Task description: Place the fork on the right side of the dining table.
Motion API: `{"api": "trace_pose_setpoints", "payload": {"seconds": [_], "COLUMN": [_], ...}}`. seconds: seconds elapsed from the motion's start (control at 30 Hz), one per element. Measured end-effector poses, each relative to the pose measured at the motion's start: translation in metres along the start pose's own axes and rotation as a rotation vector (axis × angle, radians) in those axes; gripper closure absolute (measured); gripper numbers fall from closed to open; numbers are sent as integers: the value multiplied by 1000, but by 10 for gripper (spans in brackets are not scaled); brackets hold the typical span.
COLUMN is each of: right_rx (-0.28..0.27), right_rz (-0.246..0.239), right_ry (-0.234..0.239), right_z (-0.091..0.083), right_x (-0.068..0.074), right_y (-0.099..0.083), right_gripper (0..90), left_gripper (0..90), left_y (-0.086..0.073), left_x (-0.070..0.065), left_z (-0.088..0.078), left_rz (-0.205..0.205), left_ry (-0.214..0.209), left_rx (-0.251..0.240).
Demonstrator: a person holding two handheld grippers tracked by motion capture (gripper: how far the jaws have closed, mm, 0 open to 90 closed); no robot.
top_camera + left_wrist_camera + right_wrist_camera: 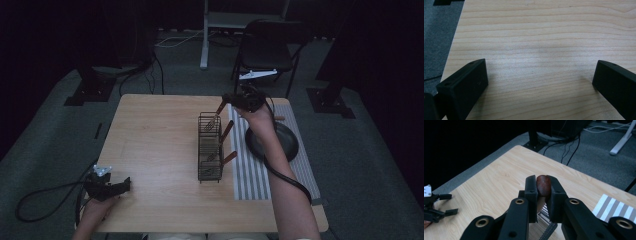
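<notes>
Right gripper (543,187) clamps a rounded reddish-brown wooden handle (543,185) above the wire caddy.
At frame centre of the high view, the dark mesh caddy (210,147) holds wooden-handled utensils, beside a grey-and-white striped mat (252,172) with a round dark pan (285,142). Lower left, the left gripper (122,186) rests on the pale, grained wooden table (155,150), its blocky black jaws spread wide apart.

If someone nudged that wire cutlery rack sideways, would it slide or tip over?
Probably tip or wobble: the wire rack is narrow and tall for its base. Handles of the utensils lean out one side, adding top weight. It looks light, open mesh on smooth wooden table, so a low push might slide it.
</notes>
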State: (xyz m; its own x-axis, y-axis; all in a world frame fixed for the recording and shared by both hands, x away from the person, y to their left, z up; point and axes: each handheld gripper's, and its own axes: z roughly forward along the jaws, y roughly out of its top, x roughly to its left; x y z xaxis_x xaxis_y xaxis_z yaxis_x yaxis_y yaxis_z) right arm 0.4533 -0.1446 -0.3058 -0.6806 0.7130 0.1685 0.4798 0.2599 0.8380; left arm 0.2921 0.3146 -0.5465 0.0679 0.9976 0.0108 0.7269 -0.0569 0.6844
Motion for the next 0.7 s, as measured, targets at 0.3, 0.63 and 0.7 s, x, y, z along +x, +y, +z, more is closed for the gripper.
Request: {"api": "trace_pose_setpoints", "payload": {"seconds": [0.3,0.63,0.7], "right_rx": [-51,-116,-119], "right_rz": [4,15,16], "right_ry": [-19,-69,-77], "right_z": [-27,-55,-58], "right_x": [1,-4,-5], "right_y": [7,14,14], "right_gripper": [807,808,807], "left_gripper": [2,2,2], "left_y": [0,0,0], "left_x": [0,0,0], "left_z": [0,0,0], "left_rz": [0,0,0], "left_ry": [-1,0,0], "left_rx": [1,1,1]}}
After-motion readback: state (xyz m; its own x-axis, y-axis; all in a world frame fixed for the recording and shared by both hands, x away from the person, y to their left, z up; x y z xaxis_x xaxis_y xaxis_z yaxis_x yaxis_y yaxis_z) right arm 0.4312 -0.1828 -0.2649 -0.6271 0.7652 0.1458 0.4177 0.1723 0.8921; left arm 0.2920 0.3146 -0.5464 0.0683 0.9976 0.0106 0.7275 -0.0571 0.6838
